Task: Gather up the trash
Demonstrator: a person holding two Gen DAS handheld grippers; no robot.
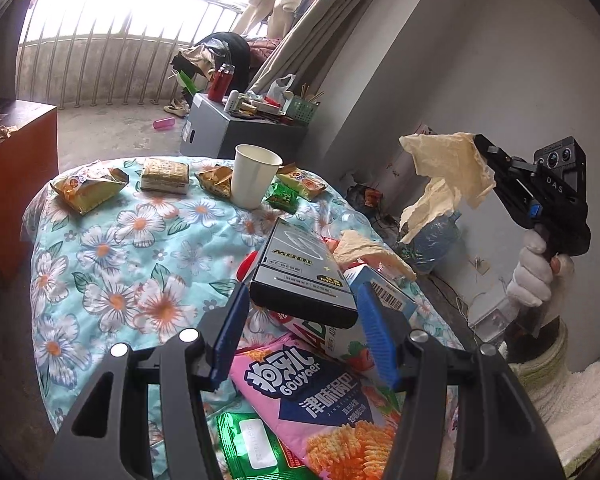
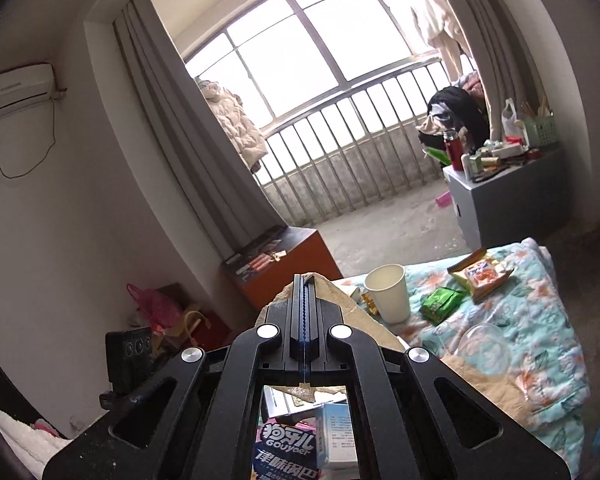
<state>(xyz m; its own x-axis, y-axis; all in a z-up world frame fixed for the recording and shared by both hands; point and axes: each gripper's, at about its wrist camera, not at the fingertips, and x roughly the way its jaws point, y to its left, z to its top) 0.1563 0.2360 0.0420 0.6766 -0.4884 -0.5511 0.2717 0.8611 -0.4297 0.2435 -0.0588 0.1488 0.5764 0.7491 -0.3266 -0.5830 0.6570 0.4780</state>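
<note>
Right gripper point(image 1: 485, 152) clamps crumpled paper point(image 1: 448, 176), aloft at 3 o'clock | left gripper point(image 1: 304, 328) gapes wide over the trash pile | cup point(image 1: 254, 178), wrappers point(image 1: 88, 186) wait at 12.

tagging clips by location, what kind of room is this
Probably a lived-in bedroom or dorm-like room by a balcony: a floral quilt spread under the snack wrappers, clothes hung by the barred window, and a wall air conditioner.
</note>
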